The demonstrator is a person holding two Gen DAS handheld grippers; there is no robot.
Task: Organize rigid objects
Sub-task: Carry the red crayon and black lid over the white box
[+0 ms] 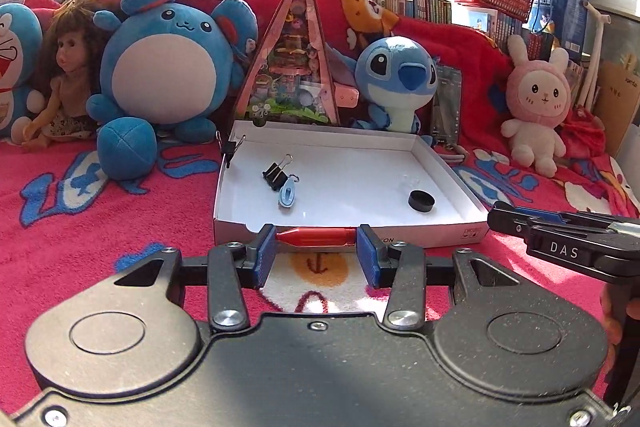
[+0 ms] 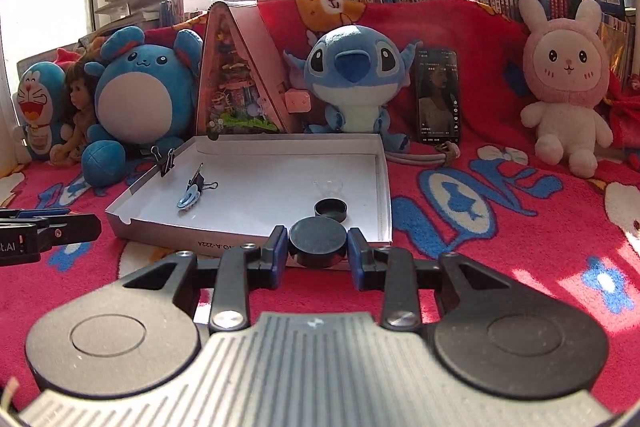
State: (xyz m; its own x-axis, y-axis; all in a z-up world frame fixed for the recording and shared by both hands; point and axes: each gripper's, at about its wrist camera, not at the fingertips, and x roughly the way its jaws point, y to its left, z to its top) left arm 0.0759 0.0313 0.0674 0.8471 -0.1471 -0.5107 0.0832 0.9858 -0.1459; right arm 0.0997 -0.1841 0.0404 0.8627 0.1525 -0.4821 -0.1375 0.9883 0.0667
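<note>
While the white box (image 1: 348, 227) lies open on the red blanket (image 1: 120, 227), most of its floor is bare, with free room through the middle and along the near wall. A black binder clip (image 1: 230, 147) is clamped on the rim at the far left corner. A second binder clip (image 1: 276, 173) lies inside toward the left wall, touching a small light blue piece (image 1: 287, 195). Near the right wall a black cap (image 1: 421, 201) rests on the floor, with a small clear dish (image 2: 330, 187) just behind it. Plush toys (image 1: 168, 67), a doll (image 1: 68, 75), a triangular toy house (image 1: 294, 67) and a phone (image 2: 438, 95) crowd the blanket along the box's far edge, so open room lies only on the near side and to the right of the box.

The left gripper (image 1: 316, 247) is at a narrow opening, its blue pads (image 1: 266, 251) pressing on the two ends of a red stick (image 1: 316, 235), held crosswise just before the near wall of the box. The right gripper (image 2: 318, 251) is also narrow, clamped on the sides of a black round lid (image 2: 318, 241), held at the near wall toward the right corner. Both grippers are apart from each other, side by side in front of the box.
</note>
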